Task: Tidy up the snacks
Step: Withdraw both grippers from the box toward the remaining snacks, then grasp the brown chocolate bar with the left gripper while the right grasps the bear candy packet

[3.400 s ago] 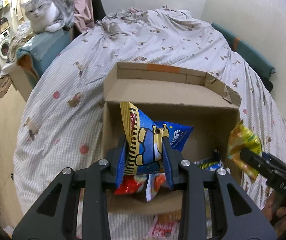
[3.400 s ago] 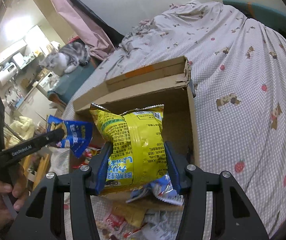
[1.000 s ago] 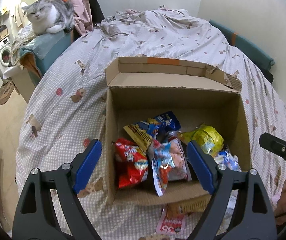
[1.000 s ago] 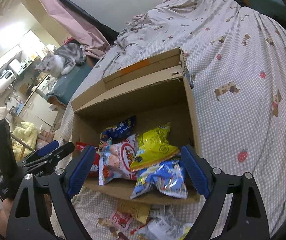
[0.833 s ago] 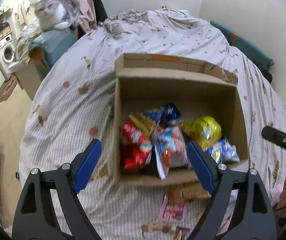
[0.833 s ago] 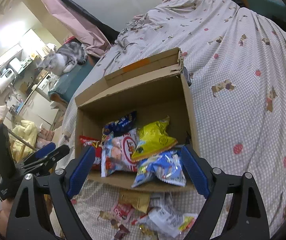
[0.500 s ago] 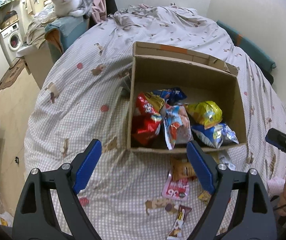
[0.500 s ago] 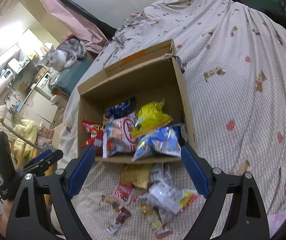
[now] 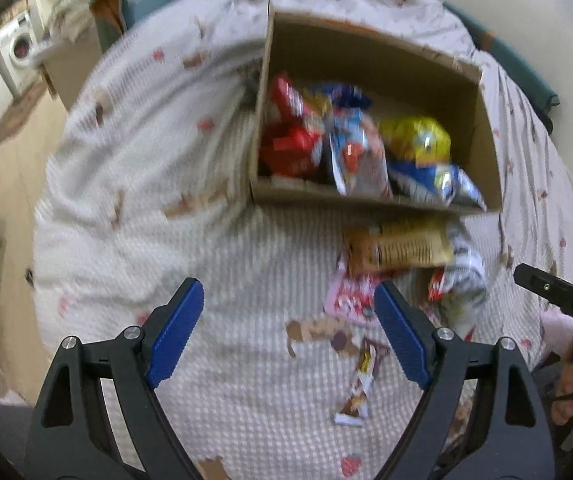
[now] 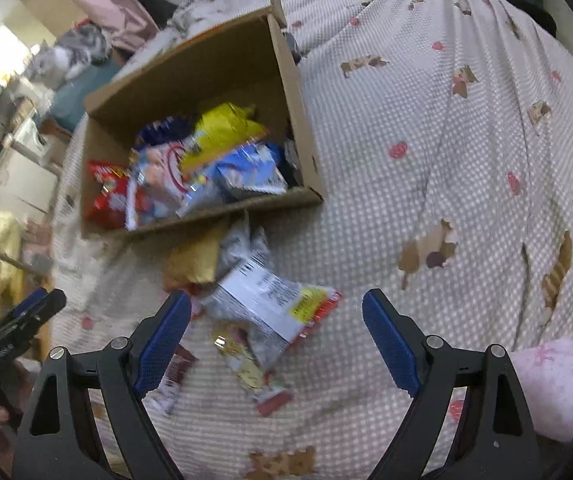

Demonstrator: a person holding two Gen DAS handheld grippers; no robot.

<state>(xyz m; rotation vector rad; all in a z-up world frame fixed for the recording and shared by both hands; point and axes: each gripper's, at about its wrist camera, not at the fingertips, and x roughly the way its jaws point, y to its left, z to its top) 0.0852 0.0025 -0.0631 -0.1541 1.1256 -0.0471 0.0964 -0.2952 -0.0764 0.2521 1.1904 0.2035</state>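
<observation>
Both sets of fingers gape wide and empty: left gripper [image 9: 288,330] over bare bedspread, right gripper [image 10: 276,334] above the loose snack packets [image 10: 274,308] just before the cardboard box [image 10: 302,128]. Light, crinkly, slippery, I'd judge; pinch a sealed edge.

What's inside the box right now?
The box holds a red bag, a yellow bag, a blue-and-white bag, a pale bag and a dark blue one. Anything beneath them is covered.
</observation>
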